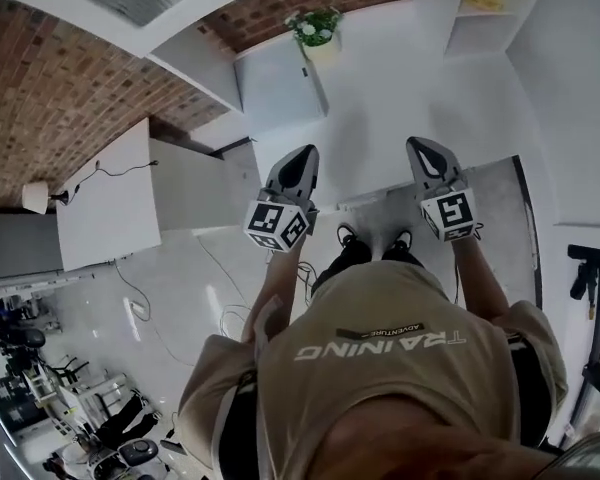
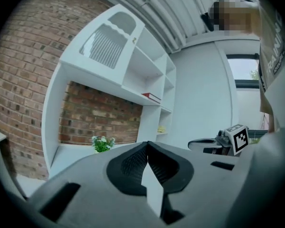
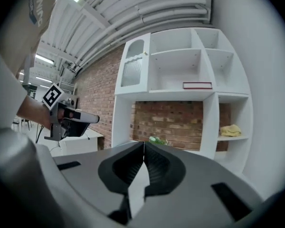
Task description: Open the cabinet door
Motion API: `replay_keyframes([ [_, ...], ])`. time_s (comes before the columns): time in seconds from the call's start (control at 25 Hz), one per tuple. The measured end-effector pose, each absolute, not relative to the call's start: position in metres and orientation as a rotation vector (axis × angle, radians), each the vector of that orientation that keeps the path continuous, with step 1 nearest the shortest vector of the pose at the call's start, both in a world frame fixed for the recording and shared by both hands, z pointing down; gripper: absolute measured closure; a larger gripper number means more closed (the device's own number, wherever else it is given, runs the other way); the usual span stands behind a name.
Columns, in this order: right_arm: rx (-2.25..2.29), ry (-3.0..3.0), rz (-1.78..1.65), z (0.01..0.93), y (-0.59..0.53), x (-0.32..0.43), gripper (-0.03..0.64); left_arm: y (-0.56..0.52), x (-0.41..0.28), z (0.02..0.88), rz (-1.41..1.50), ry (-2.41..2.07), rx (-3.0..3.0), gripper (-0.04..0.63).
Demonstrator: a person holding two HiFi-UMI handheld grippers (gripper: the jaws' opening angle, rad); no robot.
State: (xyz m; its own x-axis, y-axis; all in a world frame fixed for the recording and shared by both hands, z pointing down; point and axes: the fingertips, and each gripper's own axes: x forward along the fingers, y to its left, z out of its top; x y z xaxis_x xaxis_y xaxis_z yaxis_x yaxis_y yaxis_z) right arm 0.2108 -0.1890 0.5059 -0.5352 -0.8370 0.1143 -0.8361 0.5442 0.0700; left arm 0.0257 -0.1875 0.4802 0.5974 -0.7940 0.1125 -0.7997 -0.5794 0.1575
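Brick wall (image 3: pixel 171 120) behind; a white shelf unit (image 3: pixel 178 65) stands against it. The unit has open compartments, with one closed section at its upper left.

Person (image 1: pixel 380 368) stands facing the unit, well apart from it, both arms out front.

Cabinet door (image 3: pixel 133 65): ribbed panel, arched top, closed flush in that upper-left section. Nothing touches it.

Left gripper (image 2: pixel 147 144): jaws together, tips meeting, nothing between them. It is held about level and aimed toward the unit.

Right gripper (image 3: pixel 143 144): jaws together, nothing between them. It sits beside the left one, with a gap between them.

Small items:
- Plant (image 3: pixel 157 140) on the counter under the shelves.
- Red book (image 3: pixel 197 85) lying flat on a middle shelf.
- Yellow cloth (image 3: pixel 230 129) in a right-hand compartment.
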Motion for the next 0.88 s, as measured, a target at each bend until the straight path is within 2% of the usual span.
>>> replay_keyframes([
  [0.28, 1.52, -2.586, -0.01, 0.479, -0.198, 0.176, 0.603, -0.188, -0.045, 0.468, -0.031, -1.374, 2.633, 0.588],
  [0.48, 1.589, -2.498, 0.011, 0.485, -0.2, 0.172, 0.603, -0.197, -0.066, 0.477, -0.066, -1.318, 2.657, 0.588],
  [0.68, 1.574, -2.546, 0.155, 0.502, -0.207, 0.136, 0.603, -0.203, -0.089, 0.479, -0.142, -1.308, 2.6, 0.588],
  [0.88, 1.48, -2.655, 0.07, 0.471, -0.243, 0.096, 0.603, -0.21, -0.104, 0.471, 0.042, -1.388, 2.672, 0.588],
])
